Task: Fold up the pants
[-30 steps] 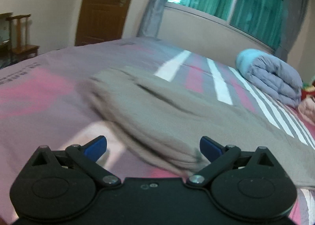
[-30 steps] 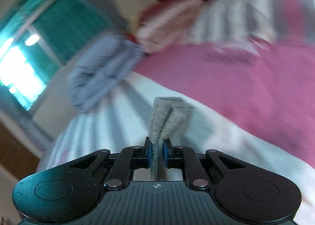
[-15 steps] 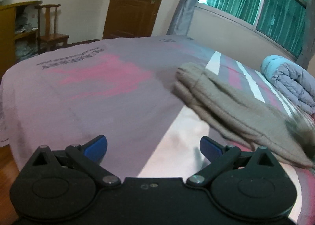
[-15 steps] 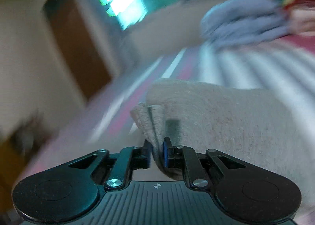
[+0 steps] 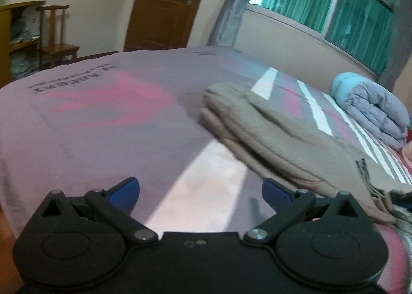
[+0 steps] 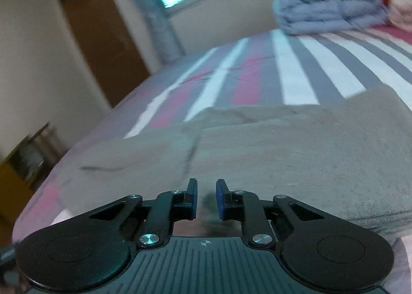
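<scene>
Right claw (image 6: 206,197): jaws parted by a narrow gap, nothing between the blue pads. Half a second ago those pads were clamped on a bunched edge of the pants; that edge is now released and lies flat. The claw sits low, just at the near edge of the pants (image 6: 296,155), pointing across them.

Left claw (image 5: 200,192): jaws spread wide, empty, as in both earlier views. It hovers over bare bedsheet, beside the pants and clear of them.

Pants: grey-brown, lying on the bed (image 5: 97,119) in a long doubled stack, layered edges visible along the side nearest the left claw (image 5: 270,134). From the right wrist view the top layer rests over the lower one with a seam or fold line running away from the claw. The cloth looks settled, no part lifted.

Beyond the pants: a rolled blue quilt (image 6: 332,3) toward the far side of the bed, well apart from them. A door (image 5: 167,3) and a wooden chair (image 5: 58,34) stand past the bed's end.

Judgement: the release marks one fold as laid down. The stack appears still long, so a further fold across its length likely remains, needing a fresh grip on one end.
</scene>
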`<control>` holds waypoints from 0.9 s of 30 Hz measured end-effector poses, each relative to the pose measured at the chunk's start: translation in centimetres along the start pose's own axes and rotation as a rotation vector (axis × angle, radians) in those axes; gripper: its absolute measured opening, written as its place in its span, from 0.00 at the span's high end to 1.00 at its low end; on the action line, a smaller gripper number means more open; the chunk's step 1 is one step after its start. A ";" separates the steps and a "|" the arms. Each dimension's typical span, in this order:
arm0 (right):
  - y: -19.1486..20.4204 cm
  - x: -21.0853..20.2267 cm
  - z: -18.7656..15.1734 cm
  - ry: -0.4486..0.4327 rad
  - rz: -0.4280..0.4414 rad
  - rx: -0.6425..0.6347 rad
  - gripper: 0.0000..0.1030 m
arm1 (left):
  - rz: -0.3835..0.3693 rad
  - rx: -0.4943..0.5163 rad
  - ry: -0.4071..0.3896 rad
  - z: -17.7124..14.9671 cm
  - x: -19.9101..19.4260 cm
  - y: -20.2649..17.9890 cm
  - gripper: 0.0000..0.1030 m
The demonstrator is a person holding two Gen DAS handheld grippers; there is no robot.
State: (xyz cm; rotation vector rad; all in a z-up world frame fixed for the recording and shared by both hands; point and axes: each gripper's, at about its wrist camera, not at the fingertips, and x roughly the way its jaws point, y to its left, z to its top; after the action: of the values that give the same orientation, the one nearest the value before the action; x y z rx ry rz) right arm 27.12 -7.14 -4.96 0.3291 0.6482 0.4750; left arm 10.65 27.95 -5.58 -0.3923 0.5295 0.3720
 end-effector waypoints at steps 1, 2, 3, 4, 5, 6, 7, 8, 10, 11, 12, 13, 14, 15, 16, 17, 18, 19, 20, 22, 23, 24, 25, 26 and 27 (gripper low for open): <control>-0.1 0.8 -0.2 0.032 0.005 0.009 0.84 | -0.010 0.001 -0.001 0.1 0.0 -0.5 0.07; -0.3 2.3 -0.6 0.120 0.051 0.042 0.84 | -0.023 0.002 -0.002 0.2 0.0 -1.0 0.07; -0.2 2.8 -1.0 0.138 0.068 0.059 0.84 | -0.036 0.006 -0.002 0.4 0.0 -1.6 0.07; -0.1 2.5 -0.6 0.131 0.066 0.067 0.84 | -0.050 0.013 -0.005 0.6 0.0 -2.3 0.07; -0.5 1.9 -0.1 0.113 0.073 0.102 0.84 | -0.064 0.018 -0.007 0.7 0.0 -2.9 0.07; -0.7 0.8 0.2 0.061 0.080 0.123 0.84 | -0.080 0.025 -0.008 1.0 0.1 -3.7 0.07; -1.1 -0.7 0.6 0.001 0.077 0.112 0.84 | -0.103 0.031 -0.010 1.2 0.2 -4.7 0.07; -1.6 -2.2 0.8 -0.044 0.064 0.085 0.84 | -0.129 0.036 -0.011 1.4 0.4 -5.7 0.07; -3.3 -4.9 1.3 -0.109 0.012 0.050 0.84 | -0.184 0.050 -0.007 1.7 0.9 -8.2 0.07; -4.2 -6.2 1.4 -0.139 -0.024 0.044 0.84 | -0.212 0.061 -0.003 1.7 1.3 -9.4 0.07; -5.7 -7.8 1.5 -0.167 -0.065 0.045 0.84 | -0.243 0.077 0.001 1.7 1.7 -11.1 0.07; -7.2 -9.1 1.6 -0.181 -0.099 0.051 0.84 | -0.271 0.096 0.006 1.5 2.1 -12.7 0.07; -8.6 -10.1 1.7 -0.195 -0.134 0.062 0.84 | -0.299 0.120 0.012 1.2 2.5 -14.4 0.07; -9.7 -11.1 1.7 -0.204 -0.157 0.081 0.84 | -0.322 0.146 0.019 0.8 3.0 -16.2 0.07; -10.9 -11.9 1.7 -0.203 -0.175 0.097 0.84 | -0.340 0.169 0.028 0.4 3.5 -17.7 0.07; -11.8 -12.1 1.5 -0.189 -0.197 0.105 0.84 | -0.353 0.197 0.051 -0.3 4.4 -19.2 0.06; -12.7 -11.5 1.2 -0.152 -0.219 0.111 0.84 | -0.345 0.233 0.097 -1.1 5.6 -20.6 0.07; -13.5 -10.3 1.0 -0.079 -0.234 0.114 0.84 | -0.300 0.281 0.160 -2.0 7.0 -21.9 0.08; -14.3 -8.9 0.7 0.006 -0.245 0.118 0.84 | -0.256 0.329 0.176 -2.6 7.6 -22.8 0.07; -14.9 -8.9 1.1 -0.005 -0.227 0.121 0.84 | -0.257 0.326 0.120 -2.2 7.3 -23.3 0.13; -14.9 -9.4 1.8 -0.048 -0.215 0.127 0.84 | -0.265 0.296 0.093 -1.4 7.2 -23.4 0.13; -15.0 -10.1 2.5 -0.101 -0.201 0.127 0.84 | -0.268 0.278 0.072 -0.8 7.4 -23.6 0.12; -15.1 -10.3 3.5 -0.148 -0.188 0.119 0.84 | -0.267 0.268 0.057 -0.1 7.9 -24.0 0.12; -15.3 -10.0 4.5 -0.157 -0.187 0.113 0.84 | -0.267 0.268 0.056 0.4 8.4 -24.5 0.12; -15.6 -9.1 5.7 -0.156 -0.183 0.110 0.84 | -0.268 0.275 0.062 1.1 9.3 -25.3 0.12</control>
State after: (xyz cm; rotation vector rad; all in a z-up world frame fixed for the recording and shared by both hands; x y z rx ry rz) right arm 29.36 -25.88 -2.96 0.4020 0.5479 0.2364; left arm 29.54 8.92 -3.17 -0.2054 0.5714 0.0268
